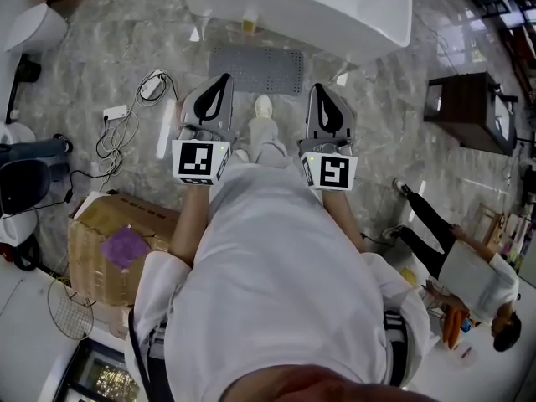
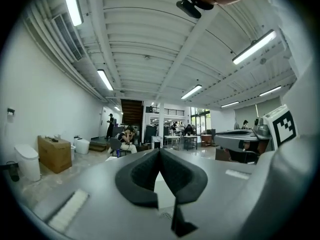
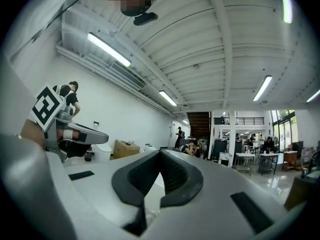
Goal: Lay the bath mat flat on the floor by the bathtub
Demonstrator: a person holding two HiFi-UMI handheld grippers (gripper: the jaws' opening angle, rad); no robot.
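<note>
The left gripper and right gripper are held at the chest, each with its jaws pressed together on nothing. A cardboard box sits at 8 o'clock, cables at 10, and another person at 4. At 12, past a shoe, the grey bath mat lies flat just beside the bathtub. Only the head view shows the mat; the gripper views face a long hall with tables.

A grey marbled floor is seen around the white bathtub. Left of the bathtub a white toilet is placed, right of it a dark wooden cabinet. Overhead, a white ribbed ceiling is lit by strip lights.
</note>
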